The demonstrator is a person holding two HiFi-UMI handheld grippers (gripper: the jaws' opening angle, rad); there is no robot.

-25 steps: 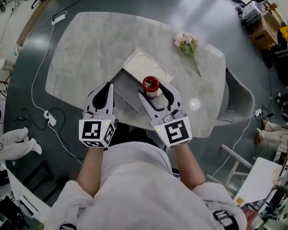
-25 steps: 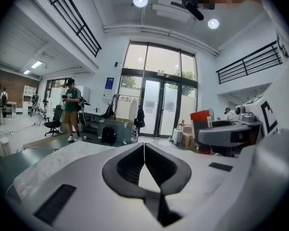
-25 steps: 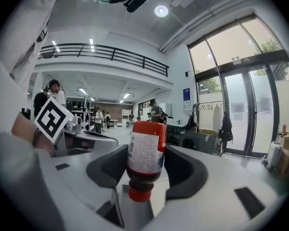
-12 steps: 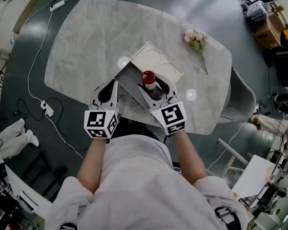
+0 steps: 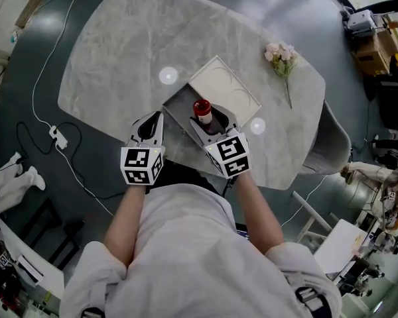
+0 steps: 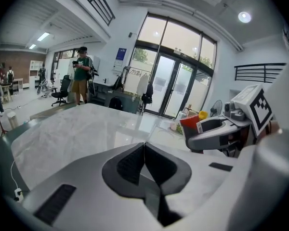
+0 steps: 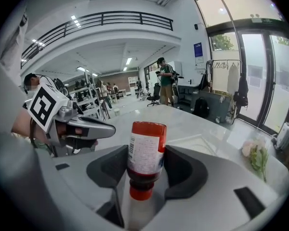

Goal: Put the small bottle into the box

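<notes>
Right tool [image 7: 146, 170] grips small bottle [image 7: 145, 148] between jaws.

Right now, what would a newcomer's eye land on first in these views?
The red small bottle stands out, clamped in the right claw, which sits at the open box near the front edge of the marble table. Beside it, the left claw is shut on nothing. A pink flower sprig lies alone toward the table's far right.
</notes>
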